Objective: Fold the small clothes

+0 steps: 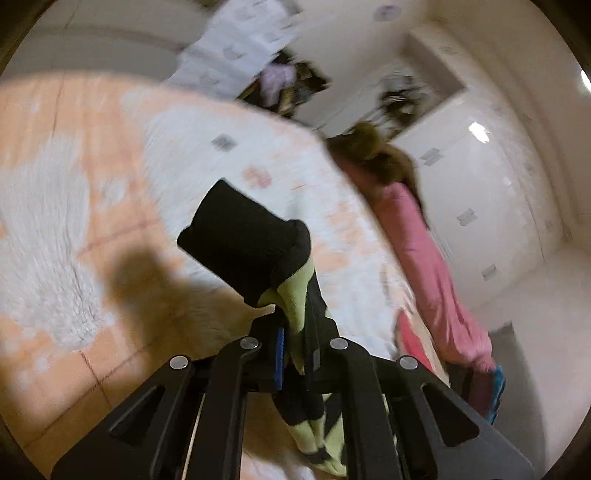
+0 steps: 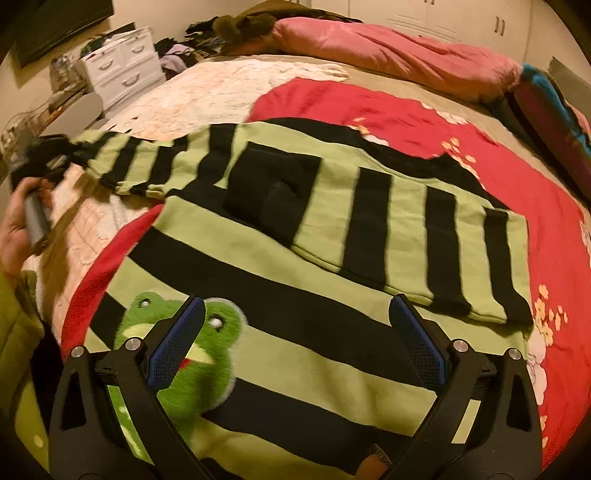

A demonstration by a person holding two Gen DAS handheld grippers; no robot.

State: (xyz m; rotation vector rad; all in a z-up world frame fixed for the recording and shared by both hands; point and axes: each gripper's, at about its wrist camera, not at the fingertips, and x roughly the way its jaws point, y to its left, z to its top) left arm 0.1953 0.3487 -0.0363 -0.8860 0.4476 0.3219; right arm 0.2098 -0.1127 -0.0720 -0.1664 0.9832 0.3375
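Right up close, the right tongs [image 2: 295, 343] hang spread wide over the chest of the striped sweater [image 2: 295, 258], blue pads [image 2: 173, 347] apart and nothing between them, one pad sitting over the fuzzy green frog patch [image 2: 177, 354]. The sweater, light green with black bands, lies spread on the bed, its body over a red floral blanket [image 2: 461, 155], one sleeve [image 2: 406, 236] folded across the front. Its other sleeve [image 2: 147, 162] stretches out to the left, and there, at the cuff, the left tongs [image 2: 40, 158] have it, a bare hand [image 2: 18, 221] on the grip. From the left wrist view it's plain: the left tongs [image 1: 297, 354] are clamped tight on green-and-black sleeve fabric, the black cuff [image 1: 240, 236] standing up beyond the pads, off the bed. Under it, a peach and white quilt [image 1: 92, 177], blurred. Farther back, a pink pillow [image 2: 388, 51] lies along the far edge of the bed, with a brown furry thing [image 2: 240, 22] just beside it. Beyond the bed stand a white chest of drawers [image 2: 122, 62] and white cupboard doors [image 2: 461, 18].
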